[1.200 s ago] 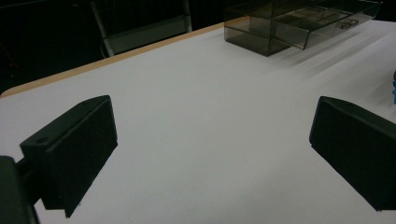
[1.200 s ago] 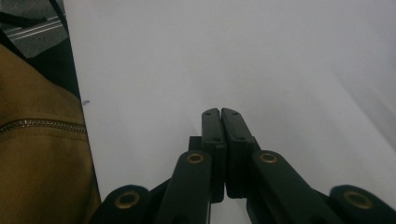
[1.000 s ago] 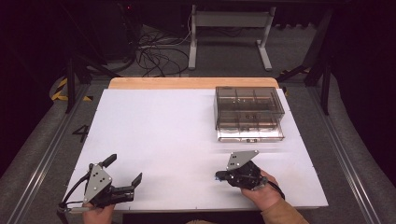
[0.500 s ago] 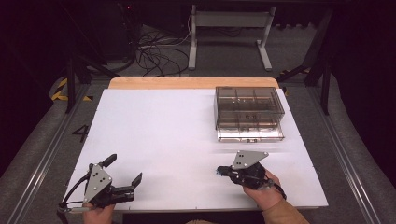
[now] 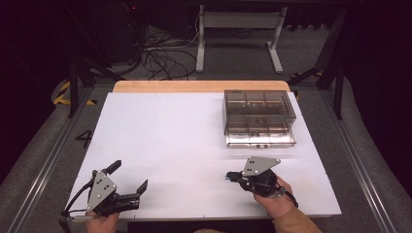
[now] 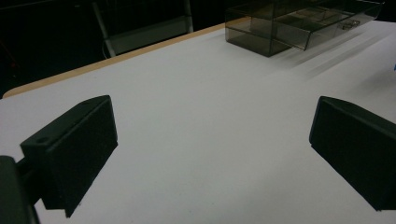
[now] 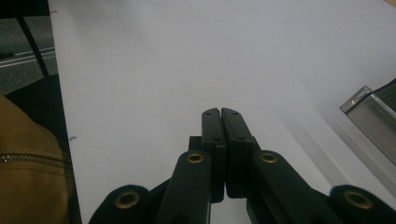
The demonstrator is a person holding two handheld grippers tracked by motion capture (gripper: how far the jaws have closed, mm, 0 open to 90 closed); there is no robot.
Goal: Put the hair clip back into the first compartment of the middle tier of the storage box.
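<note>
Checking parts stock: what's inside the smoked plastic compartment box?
The compartment box shows dividers through its tinted lid, with a few small dark specks in the middle cells. Tint and distance hide what they are.

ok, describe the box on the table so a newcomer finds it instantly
Start at the white table and go to its far right corner, by the wooden edge strip. The box sits there: smoky clear plastic, split into compartments. It is the one see-through thing on the table; the right gripper is nearer the person.
</note>
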